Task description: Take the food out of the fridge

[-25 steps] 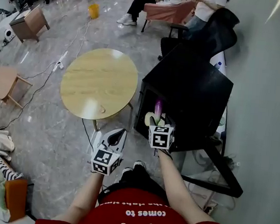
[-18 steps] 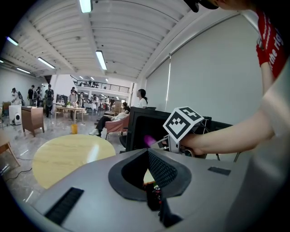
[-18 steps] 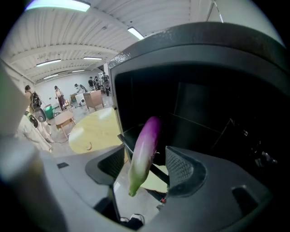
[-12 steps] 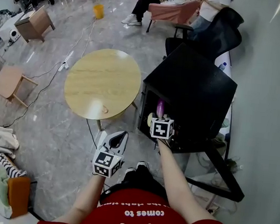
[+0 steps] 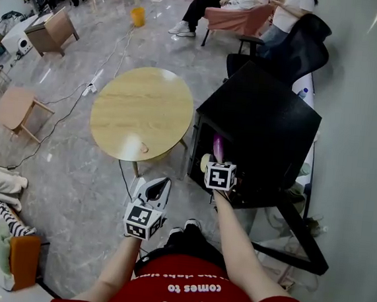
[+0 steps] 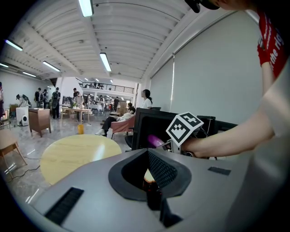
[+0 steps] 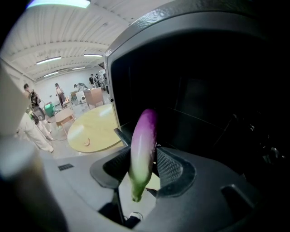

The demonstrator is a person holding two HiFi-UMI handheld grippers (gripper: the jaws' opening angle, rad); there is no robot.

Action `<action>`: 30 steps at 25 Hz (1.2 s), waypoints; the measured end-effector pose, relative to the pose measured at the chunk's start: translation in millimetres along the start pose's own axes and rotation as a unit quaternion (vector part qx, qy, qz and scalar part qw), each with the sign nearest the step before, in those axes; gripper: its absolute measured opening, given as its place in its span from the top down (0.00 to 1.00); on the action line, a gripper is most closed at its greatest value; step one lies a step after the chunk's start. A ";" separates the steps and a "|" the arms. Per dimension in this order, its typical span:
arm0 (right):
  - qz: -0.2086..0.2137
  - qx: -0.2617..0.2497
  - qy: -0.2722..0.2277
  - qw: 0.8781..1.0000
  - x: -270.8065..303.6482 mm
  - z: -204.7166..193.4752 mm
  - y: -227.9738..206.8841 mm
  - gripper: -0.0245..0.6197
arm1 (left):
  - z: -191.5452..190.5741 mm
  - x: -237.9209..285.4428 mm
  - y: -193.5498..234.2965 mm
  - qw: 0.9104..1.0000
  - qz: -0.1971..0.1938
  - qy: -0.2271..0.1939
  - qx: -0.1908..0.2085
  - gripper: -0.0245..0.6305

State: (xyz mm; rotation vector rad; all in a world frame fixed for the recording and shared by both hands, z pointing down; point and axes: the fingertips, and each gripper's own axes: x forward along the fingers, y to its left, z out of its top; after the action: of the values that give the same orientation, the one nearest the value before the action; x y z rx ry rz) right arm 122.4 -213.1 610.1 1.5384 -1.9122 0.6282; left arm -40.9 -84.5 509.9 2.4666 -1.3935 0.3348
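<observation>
On grey floor (image 5: 72, 189), round wooden table (image 5: 141, 112), black fridge (image 5: 261, 121), eggplant (image 5: 219, 146)

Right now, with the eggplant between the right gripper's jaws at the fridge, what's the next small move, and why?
Probably draw the right gripper straight back out of the fridge. Its jaws have just been closing and now press the eggplant on both sides, and the eggplant sits in the dark opening.

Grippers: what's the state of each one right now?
Left gripper: closed, nothing in it.
Right gripper: jaws have just been closing, now holding the eggplant.
</observation>
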 end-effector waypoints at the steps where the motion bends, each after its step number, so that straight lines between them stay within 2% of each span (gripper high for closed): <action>1: 0.000 0.005 -0.006 1.000 -2.1 0.2 -0.8 0.69 | 0.3 -0.3 -0.4 1.000 0.000 -0.001 0.000 0.95; 5: 0.012 0.016 -0.029 0.999 -22.1 -7.0 2.1 0.69 | 1.6 -3.7 -2.2 1.000 0.001 -0.004 -0.001 0.95; 11: 0.039 0.048 -0.033 0.998 -53.0 -42.7 8.4 0.69 | 1.0 -8.3 0.3 1.000 0.007 -0.009 -0.005 0.95; 15: 0.053 0.052 -0.041 0.996 -72.1 -58.3 14.4 0.69 | 0.5 -12.0 2.2 1.000 0.011 -0.013 -0.008 0.95; 22: 0.075 0.040 -0.065 0.994 -95.2 -46.8 30.2 0.69 | -5.7 -19.0 7.6 1.000 0.019 -0.013 -0.020 0.95; 30: 0.115 -0.004 -0.075 0.990 -99.3 -31.4 75.8 0.69 | -4.8 -35.1 22.3 0.998 0.040 -0.024 -0.034 0.95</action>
State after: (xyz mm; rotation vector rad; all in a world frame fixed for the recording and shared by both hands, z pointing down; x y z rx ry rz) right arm 68.1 -106.3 562.7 1.4062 -2.2254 0.6154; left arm -78.1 -65.8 505.5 2.3842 -1.5017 0.2420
